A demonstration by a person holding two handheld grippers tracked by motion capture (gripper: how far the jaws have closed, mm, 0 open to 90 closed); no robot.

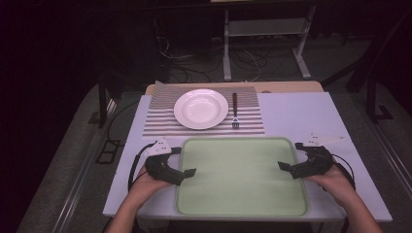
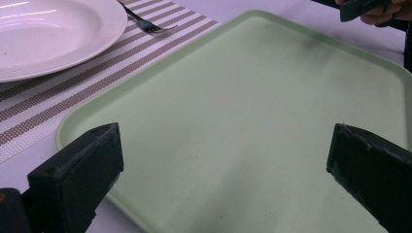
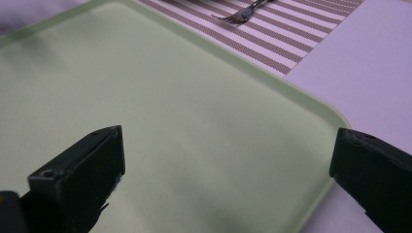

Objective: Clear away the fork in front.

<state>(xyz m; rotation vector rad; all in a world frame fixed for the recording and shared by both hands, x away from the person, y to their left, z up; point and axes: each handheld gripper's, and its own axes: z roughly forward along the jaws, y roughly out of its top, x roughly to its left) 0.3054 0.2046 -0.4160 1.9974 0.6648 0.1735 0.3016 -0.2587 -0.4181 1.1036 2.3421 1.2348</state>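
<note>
- High view, left side: one left gripper, held in the person's left hand, sits at the left edge of the single pale green tray. Its jaws stand wide apart with nothing between them, and they reach just over the tray's left rim.
- Left gripper view: two black jaws, well apart, over bare tray surface.
- Middle: the tray lies on the near part of the one white table, with nothing on it.
- Behind the tray: one striped placemat carrying one white plate and, just right of the plate, one fork, tines toward the tray.
- Right side: one right gripper, in the right hand, at the tray's right edge; jaws fully spread, gripping nothing.
- Right gripper view: two jaws over the tray's corner, one beyond the rim.
</note>
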